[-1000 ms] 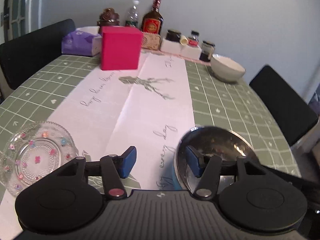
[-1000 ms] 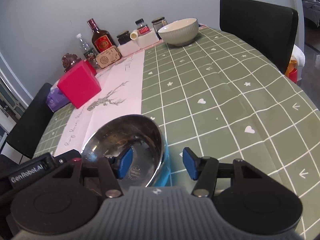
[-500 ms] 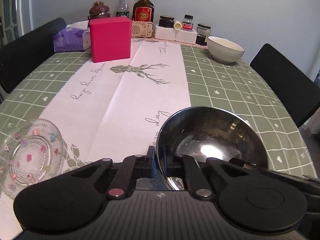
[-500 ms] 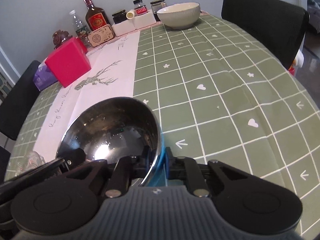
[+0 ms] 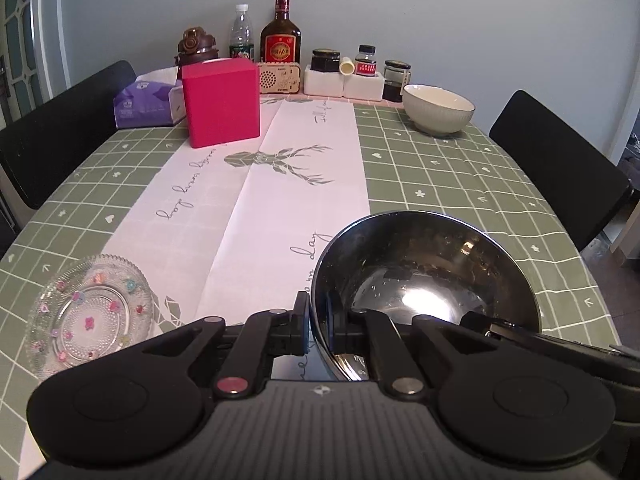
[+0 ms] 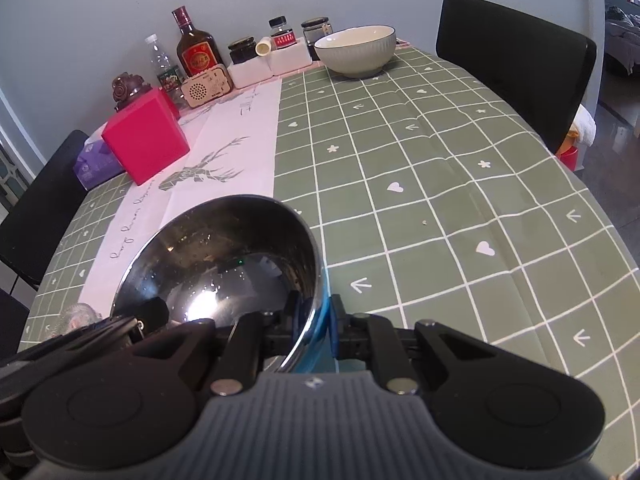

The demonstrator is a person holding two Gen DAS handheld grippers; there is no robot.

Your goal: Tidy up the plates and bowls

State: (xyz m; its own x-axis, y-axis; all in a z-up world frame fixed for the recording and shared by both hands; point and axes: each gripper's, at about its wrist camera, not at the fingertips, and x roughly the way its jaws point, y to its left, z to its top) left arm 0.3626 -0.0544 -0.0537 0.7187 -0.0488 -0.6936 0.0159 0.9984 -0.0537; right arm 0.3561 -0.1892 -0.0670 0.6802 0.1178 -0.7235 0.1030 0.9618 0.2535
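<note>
Steel bowl (image 5: 424, 272) rim clamped by both tools (image 5: 318, 330) (image 6: 312, 326); pads seemingly hidden.

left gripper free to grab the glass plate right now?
Probably not. The left gripper is shut on the rim of the steel bowl, and the right gripper clamps the opposite rim. The glass plate lies unobstructed beside it, but the bowl must be set down first.
</note>
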